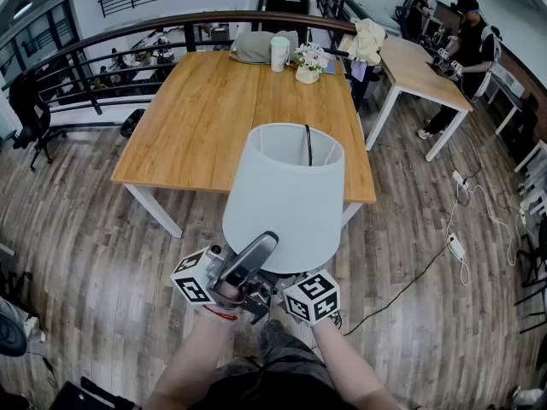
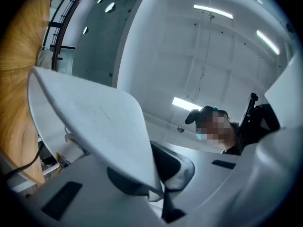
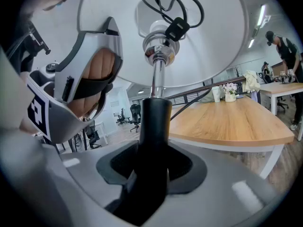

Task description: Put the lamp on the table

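Note:
A lamp with a white shade point(image 1: 286, 199) hangs over the wood floor, just before the near edge of the wooden table point(image 1: 205, 118). My left gripper point(image 1: 259, 253) is shut on the shade's lower rim point(image 2: 90, 122), which runs into the notch between its jaws point(image 2: 158, 188). My right gripper point(image 1: 289, 282) sits under the shade, shut on the lamp's black stem point(image 3: 154, 122), with its jaws point(image 3: 151, 174) wide around it. A coiled black cord point(image 3: 173, 8) lies inside the shade. The lamp's base is hidden.
On the table's far end stand a flower vase point(image 1: 308, 62), a cup point(image 1: 279, 53) and a grey bag point(image 1: 256, 46). A second table point(image 1: 419, 71) with a person point(image 1: 470, 37) is at the right. Cables and a power strip point(image 1: 455, 246) lie on the floor there.

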Tool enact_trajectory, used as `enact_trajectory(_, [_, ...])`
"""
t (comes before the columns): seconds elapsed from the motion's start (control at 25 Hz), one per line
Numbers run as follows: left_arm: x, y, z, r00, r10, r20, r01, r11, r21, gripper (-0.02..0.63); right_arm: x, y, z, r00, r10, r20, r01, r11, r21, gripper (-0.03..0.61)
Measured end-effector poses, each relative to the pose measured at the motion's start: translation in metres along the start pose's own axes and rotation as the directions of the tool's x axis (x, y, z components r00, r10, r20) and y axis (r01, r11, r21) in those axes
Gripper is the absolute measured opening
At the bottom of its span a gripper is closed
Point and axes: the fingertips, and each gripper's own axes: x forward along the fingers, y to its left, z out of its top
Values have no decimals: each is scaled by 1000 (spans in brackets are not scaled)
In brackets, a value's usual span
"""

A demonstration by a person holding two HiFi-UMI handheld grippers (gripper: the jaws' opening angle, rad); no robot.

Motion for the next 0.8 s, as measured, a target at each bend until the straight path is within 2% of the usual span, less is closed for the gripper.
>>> enact_trajectory(0.4, [22, 68, 23, 1000, 23, 14, -23, 1000, 8, 0, 29, -61, 20, 1000, 25, -18, -25, 1000, 8, 179])
enact_trajectory(0.8, [40, 108, 43, 1000, 16, 8, -16, 1000, 26, 2, 50, -101, 41, 999, 35, -12, -35, 999, 12, 179])
